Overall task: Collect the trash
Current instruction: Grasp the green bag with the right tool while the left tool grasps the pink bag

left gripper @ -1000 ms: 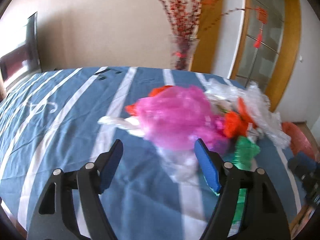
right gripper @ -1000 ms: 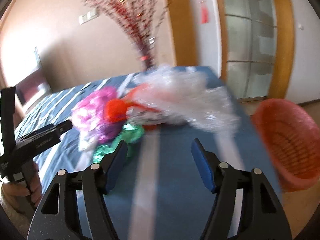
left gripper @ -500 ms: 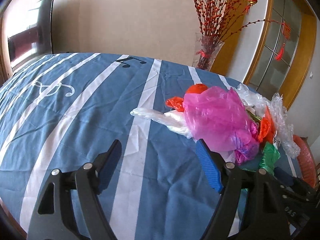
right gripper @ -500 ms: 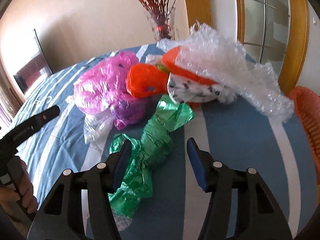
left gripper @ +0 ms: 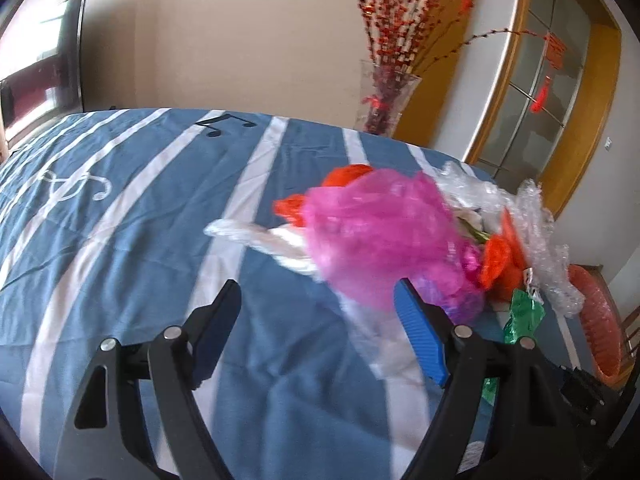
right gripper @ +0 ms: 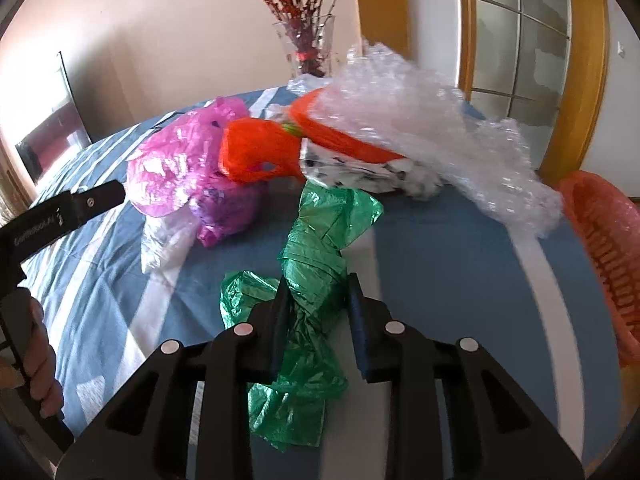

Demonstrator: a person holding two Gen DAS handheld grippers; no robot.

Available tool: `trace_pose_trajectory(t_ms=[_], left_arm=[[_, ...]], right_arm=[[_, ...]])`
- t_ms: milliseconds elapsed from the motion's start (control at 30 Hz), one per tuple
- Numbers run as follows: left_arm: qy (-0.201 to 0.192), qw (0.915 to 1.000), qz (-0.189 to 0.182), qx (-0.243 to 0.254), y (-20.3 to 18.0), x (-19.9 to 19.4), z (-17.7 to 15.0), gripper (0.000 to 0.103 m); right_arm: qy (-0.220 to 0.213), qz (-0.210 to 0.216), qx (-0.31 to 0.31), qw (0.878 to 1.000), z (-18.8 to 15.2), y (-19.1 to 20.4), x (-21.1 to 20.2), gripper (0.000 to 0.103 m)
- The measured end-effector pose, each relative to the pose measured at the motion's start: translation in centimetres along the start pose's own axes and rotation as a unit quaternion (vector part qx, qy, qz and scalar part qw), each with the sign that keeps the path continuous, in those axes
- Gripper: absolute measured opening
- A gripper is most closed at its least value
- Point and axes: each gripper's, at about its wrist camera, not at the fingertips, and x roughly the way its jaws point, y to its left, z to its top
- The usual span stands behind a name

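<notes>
Right gripper (right gripper: 316, 292) clenched on crumpled, glossy green plastic bag (right gripper: 316, 240); left gripper (left gripper: 316, 300) released.

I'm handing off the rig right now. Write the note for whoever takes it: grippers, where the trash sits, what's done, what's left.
Right gripper: fingers closed around the green plastic bag, which lies on the blue striped cloth.
Left gripper: open, empty, beside the pink plastic bag.
Pile behind: orange bag, bubble wrap, clear bag.
Orange basket stands off the table's right edge.
Done: green bag gripped; whether any trash is in the basket cannot be told.
Left: probably carry the green bag to the basket, then the rest.
</notes>
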Motion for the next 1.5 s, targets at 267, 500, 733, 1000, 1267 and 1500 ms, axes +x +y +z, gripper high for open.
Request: trace_pose_trajectory(t_ms=[267, 500, 733, 1000, 1267, 1500], left_arm=[[0.011, 0.9994, -0.012, 0.031, -4.6, 1.3, 0.0, 0.077], [0.039, 0.9984, -0.012, 0.038, -7.0, 3.3, -0.1, 0.077], [0.054, 0.9976, -0.023, 0.037, -8.3, 4.4, 0.0, 0.058], [0.063, 0.9960, -0.046, 0.045, -9.2, 5.1, -0.3, 0.030], [0.050, 0.9960, -0.058, 0.045, -8.3, 3.7, -0.4, 0.017], [0.023, 0.9971, -0.045, 0.058, -6.6, 1.6, -0.2, 0.002]], right_arm=[[-0.005, -0.019, 0.022, 1.000, -0.9, -3.2, -1.4, 0.028], [-0.006, -0.019, 0.033, 0.999, -1.1, -4.4, -1.9, 0.028], [-0.002, -0.016, 0.036, 0.999, -1.3, -4.6, -1.5, 0.028], [-0.002, -0.017, 0.038, 0.999, -1.2, -4.7, -1.6, 0.028], [-0.012, -0.021, 0.035, 0.999, -0.9, -4.8, -2.5, 0.028], [-0.021, -0.023, 0.028, 0.999, -0.9, -4.4, -3.3, 0.028]])
